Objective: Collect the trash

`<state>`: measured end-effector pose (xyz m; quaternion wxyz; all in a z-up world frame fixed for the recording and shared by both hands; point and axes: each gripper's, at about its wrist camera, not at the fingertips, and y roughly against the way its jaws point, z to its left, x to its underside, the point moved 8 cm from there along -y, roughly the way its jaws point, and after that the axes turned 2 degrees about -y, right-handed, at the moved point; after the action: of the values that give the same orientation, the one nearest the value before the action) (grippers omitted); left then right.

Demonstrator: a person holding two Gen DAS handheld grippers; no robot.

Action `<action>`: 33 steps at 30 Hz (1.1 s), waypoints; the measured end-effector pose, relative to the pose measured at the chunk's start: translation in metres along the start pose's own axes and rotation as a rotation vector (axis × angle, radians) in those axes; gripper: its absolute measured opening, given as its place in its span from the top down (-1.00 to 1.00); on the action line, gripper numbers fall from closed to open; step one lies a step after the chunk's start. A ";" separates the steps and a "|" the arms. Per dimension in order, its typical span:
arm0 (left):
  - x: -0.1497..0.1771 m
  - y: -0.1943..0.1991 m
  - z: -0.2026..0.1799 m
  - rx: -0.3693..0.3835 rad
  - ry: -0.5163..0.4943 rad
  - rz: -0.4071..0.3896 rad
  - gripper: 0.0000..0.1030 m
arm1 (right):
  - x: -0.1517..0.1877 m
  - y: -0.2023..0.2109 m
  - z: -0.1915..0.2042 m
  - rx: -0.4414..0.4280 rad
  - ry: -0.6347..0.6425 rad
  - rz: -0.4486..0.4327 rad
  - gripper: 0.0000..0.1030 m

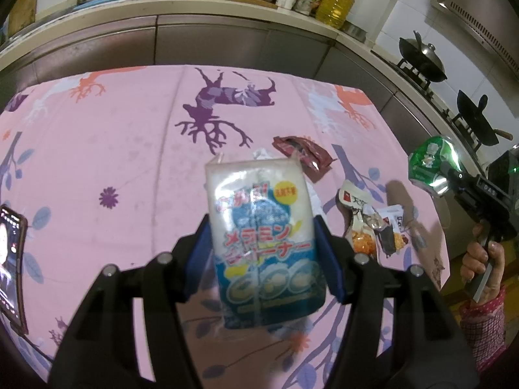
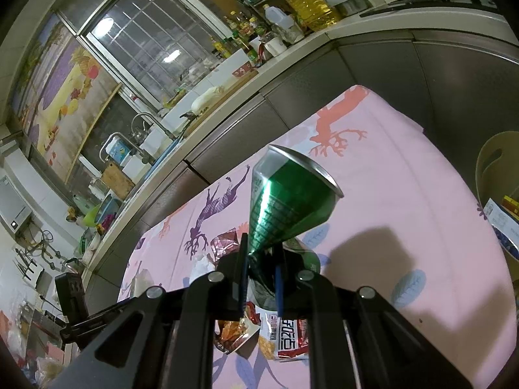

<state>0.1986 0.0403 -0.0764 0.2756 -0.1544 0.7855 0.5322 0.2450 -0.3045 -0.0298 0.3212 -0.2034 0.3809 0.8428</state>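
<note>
A: Green crushed can (image 2: 285, 201) is sitting pinched in the right gripper (image 2: 261, 278), above the pink tablecloth (image 1: 113, 149).

B: Left gripper (image 1: 262, 243) is clamping the sponge packet (image 1: 262, 227) by its sides. That slick film may be slipping, and the can's narrow pinch could be twisting loose.

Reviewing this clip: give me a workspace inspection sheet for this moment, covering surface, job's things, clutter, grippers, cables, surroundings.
Surface: pink tablecloth with deer print.
Job's things: sponge pack and crushed green can, both held off the table; dark red wrapper and snack wrappers lying on the cloth.
Clutter: phone at the table's edge.
Grippers: left gripper shut on the sponge pack; right gripper shut on the can.
Cables: nothing seen.
Surroundings: kitchen counter with oil bottle, woks on the stove.
</note>
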 end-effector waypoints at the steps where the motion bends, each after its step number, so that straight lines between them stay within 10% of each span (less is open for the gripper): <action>1: 0.000 0.000 0.000 0.000 0.000 0.000 -0.14 | 0.000 0.000 0.000 0.000 0.000 0.000 0.80; 33: 0.002 0.002 -0.002 0.001 0.004 -0.003 -0.14 | 0.003 0.004 0.001 -0.008 -0.012 -0.003 0.80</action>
<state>0.1954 0.0391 -0.0758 0.2748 -0.1564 0.7862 0.5310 0.2397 -0.3048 -0.0289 0.3240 -0.2001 0.3755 0.8450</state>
